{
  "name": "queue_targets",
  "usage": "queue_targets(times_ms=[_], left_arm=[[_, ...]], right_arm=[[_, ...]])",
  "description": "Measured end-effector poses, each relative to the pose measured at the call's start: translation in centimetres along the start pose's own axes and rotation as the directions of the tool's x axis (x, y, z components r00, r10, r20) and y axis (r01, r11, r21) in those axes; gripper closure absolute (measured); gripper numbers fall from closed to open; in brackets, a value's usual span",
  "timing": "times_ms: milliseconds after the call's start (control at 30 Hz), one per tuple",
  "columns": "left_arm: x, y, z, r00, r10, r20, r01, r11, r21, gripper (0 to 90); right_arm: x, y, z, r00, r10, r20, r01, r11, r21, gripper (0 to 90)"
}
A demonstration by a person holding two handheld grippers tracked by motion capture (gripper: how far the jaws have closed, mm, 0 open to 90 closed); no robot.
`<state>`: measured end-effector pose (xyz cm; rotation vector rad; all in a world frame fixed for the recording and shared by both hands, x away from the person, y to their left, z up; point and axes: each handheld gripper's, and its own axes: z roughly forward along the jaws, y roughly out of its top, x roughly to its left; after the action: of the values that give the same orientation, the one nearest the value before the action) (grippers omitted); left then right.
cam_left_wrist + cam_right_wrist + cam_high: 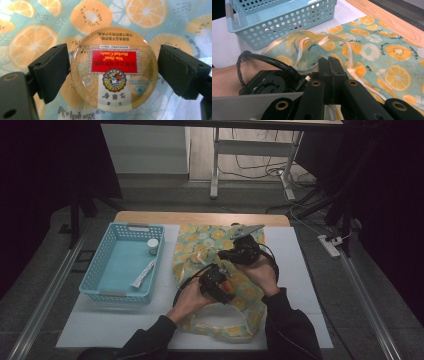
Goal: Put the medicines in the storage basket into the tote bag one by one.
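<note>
The small white-capped jar (152,246) in the pale blue perforated plastic basket (100,270) is showing too small to read; the right gripper (331,72) is possibly hiding the pinched strap.

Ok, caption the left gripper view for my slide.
Open left gripper straddling a round candy tin on the fruit-print bag.

Both forearms come in low over the orange-slice printed teal fabric bag (220,245), dark sleeves pushed up at the wrists. The left hand (187,300) grips the black left gripper (112,72) near the bag's middle, its jaws spread wide, either side of the round gold candy tin (113,70) and not touching it. The right hand (260,272) holds the black right gripper (330,67) just beyond, jaws pressed together, pinching the bag's pale strap (352,72).
</note>
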<state>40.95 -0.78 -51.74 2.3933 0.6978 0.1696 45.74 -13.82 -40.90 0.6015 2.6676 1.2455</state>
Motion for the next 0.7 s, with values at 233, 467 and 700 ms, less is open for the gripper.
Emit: queue_targets(times_ms=[233,467,700], left_arm=[[-0.5,0.0,-1.2,0.9997,-0.003,0.026,0.004,0.9995,-0.033,6.7],[-1.0,0.0,-3.1,0.9956,-0.011,0.093,0.019,0.9964,-0.083,3.7],[-1.5,-0.8,-4.6,0.9899,-0.016,0.141,0.031,0.9938,-0.107,0.9]], right_arm=[[0.0,0.0,-0.1,1.0000,0.001,-0.001,-0.001,1.000,-0.003,90.0],[-0.1,0.0,0.0,1.0000,0.002,-0.003,-0.002,1.000,-0.003,90.0],[-0.1,-0.1,0.0,1.0000,0.001,-0.006,-0.001,1.000,-0.001,90.0]])
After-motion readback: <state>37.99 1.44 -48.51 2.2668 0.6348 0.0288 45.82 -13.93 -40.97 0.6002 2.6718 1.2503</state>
